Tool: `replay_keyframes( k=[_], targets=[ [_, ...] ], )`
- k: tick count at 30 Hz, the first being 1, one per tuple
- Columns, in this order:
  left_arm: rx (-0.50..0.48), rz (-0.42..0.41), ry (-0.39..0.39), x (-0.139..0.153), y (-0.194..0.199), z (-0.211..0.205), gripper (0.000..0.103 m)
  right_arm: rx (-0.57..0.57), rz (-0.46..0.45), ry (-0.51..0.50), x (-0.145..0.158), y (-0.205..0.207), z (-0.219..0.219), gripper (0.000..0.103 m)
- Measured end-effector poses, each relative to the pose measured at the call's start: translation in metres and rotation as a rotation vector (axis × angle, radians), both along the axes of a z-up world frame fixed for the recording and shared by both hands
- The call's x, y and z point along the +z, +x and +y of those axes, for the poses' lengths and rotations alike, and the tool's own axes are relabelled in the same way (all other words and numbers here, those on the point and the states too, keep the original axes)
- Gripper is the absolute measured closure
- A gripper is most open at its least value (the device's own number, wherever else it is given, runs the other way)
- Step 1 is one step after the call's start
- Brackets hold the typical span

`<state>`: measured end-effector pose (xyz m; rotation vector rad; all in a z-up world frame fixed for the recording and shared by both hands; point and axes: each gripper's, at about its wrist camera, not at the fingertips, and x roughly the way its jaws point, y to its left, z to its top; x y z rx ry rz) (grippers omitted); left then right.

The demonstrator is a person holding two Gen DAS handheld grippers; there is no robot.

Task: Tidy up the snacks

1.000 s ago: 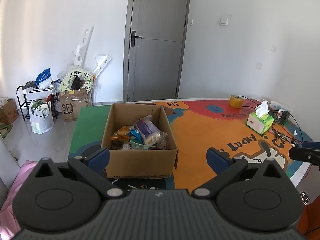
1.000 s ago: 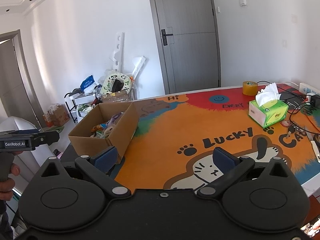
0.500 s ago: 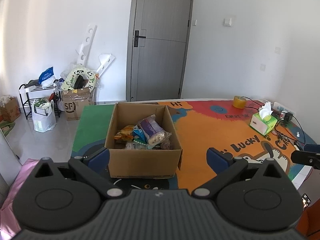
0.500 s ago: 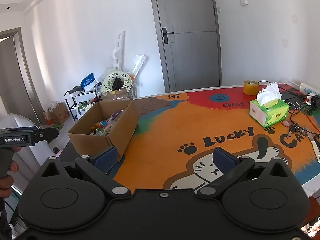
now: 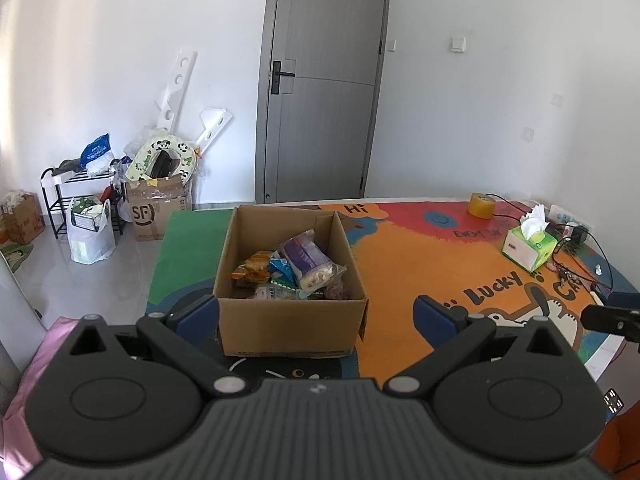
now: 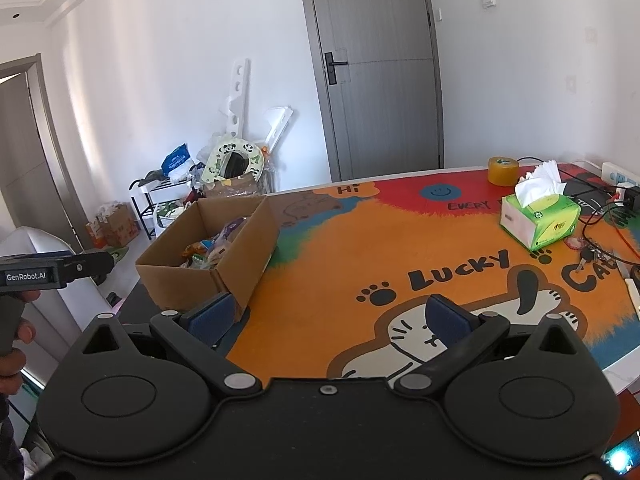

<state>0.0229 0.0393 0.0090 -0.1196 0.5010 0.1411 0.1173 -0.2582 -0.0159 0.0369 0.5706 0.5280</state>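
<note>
A: Where do the snacks lie?

B: All the snack packets I can see are heaped in the open cardboard box — a purple-wrapped pack on top, an orange one at the left. The box stands near the surface's left end, where the printed mat turns green and black.

A: And the tools?

B: The left tool hangs spread wide, gripping nothing, squarely facing the box's near wall. The right tool is likewise released and empty, held over the cat drawing, with the box off to its left.

A: Why the box at that corner?

B: My guess: it leaves the broad orange middle free for sorting or passing things across. That middle is bare; the tissue box, tape roll, keys and cables crowd the far right edge.

A: So how far along is it?

B: Snacks gathered in a box fits a finished tidy-up, or a pile waiting to be sorted out. The box's tall walls mean any reach comes from above.
</note>
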Motion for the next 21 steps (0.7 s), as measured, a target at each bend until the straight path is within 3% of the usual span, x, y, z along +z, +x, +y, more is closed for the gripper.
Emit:
replay_keyframes(
  k=[21],
  targets=[
    [-0.012,0.000,0.006,0.0012,0.0004,0.0003,0.001,0.005,0.016,0.011,-0.0025,0.0043,0.0022,0.000]
  ],
)
